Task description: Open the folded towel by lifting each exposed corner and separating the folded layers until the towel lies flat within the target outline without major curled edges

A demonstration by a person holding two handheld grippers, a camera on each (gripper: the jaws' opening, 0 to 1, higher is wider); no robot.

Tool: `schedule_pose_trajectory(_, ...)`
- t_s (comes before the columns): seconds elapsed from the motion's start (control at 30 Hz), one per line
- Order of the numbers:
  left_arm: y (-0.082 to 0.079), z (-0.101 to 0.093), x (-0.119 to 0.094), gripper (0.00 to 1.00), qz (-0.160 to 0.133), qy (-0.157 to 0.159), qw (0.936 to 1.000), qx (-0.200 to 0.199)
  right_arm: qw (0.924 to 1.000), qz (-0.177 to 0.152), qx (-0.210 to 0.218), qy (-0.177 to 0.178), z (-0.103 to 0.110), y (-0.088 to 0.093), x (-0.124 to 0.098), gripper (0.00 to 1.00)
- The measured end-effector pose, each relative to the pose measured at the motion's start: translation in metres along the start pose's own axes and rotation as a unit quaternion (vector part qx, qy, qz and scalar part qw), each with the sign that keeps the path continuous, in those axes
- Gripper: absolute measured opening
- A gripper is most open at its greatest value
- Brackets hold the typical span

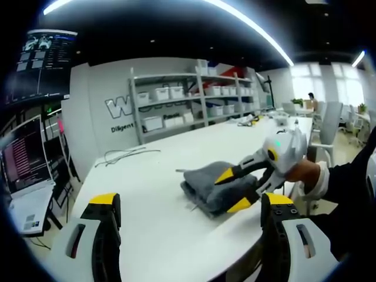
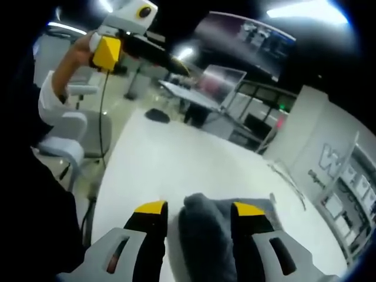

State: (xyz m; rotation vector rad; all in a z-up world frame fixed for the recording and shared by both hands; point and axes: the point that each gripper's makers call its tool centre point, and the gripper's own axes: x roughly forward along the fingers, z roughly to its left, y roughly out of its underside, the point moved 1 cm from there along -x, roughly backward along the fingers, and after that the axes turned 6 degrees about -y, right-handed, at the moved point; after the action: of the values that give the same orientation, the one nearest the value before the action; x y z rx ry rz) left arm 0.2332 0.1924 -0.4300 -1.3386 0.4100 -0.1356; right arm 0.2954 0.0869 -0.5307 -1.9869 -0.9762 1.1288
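Towel (image 1: 214,188), grey and folded, lies on the white worktop (image 1: 153,217) ahead and right of my left tongs (image 1: 191,205), which gape apart, holding nothing. My right tongs (image 2: 200,211) straddle a raised fold between their spread tips.

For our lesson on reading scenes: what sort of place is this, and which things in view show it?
Probably a lab or workshop office: metal shelving with storage bins along the wall, computer monitors beside the long white table, and a desk area by the windows.
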Motion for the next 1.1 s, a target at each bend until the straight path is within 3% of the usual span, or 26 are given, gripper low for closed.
schedule_pose_trajectory(1.1,0.0022,-0.0005,0.0017,0.97,0.005,0.001,1.0000,-0.001,0.9997,0.007,-0.022,-0.006,0.0093,0.0053,0.0038,0.37)
